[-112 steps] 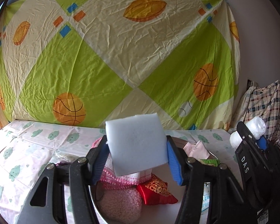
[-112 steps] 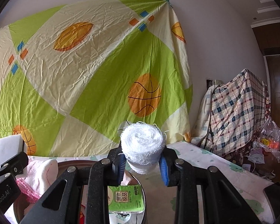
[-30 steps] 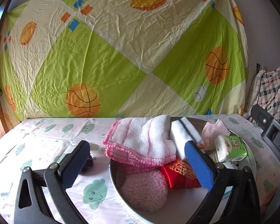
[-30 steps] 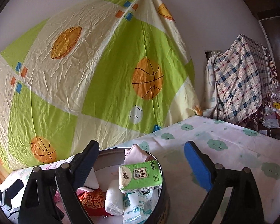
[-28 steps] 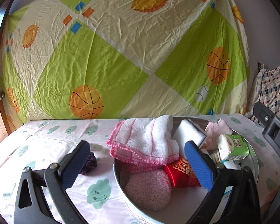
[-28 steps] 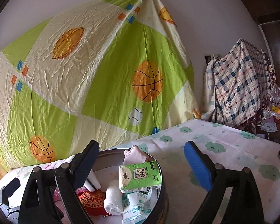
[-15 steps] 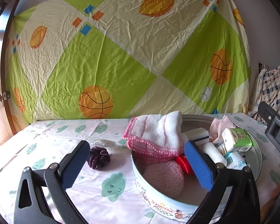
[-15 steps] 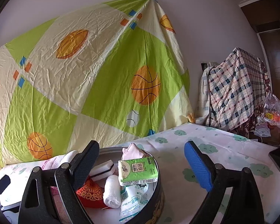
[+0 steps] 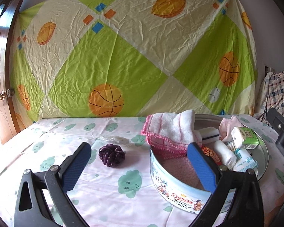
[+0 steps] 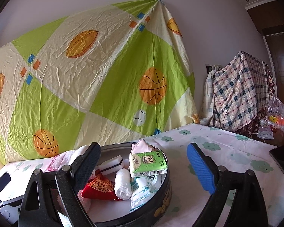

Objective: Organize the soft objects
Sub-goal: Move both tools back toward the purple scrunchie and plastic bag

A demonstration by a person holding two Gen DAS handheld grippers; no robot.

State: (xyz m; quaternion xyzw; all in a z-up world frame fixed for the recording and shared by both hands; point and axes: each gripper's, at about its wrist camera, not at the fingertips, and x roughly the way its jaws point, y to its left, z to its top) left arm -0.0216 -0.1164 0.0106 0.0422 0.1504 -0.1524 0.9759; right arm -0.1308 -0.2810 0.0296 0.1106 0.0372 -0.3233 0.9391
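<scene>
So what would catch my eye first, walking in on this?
Probably the big green-and-cream basketball sheet hung across the back wall. Then the round cookie tin at the right of the table, crammed with soft things, and the lone purple scrunchie lying to its left, ahead of the open left tool.

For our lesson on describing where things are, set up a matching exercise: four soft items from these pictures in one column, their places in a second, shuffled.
Items:
1. purple scrunchie
2. pink-edged cloth
3. green tissue pack
4. rolled white bandage

Places:
A. draped over the cookie tin's rim
B. on the tablecloth, outside the tin
C. lying in the tin beside the red pouch
D. propped atop the other items

Pairs: 1-B, 2-A, 3-D, 4-C
</scene>
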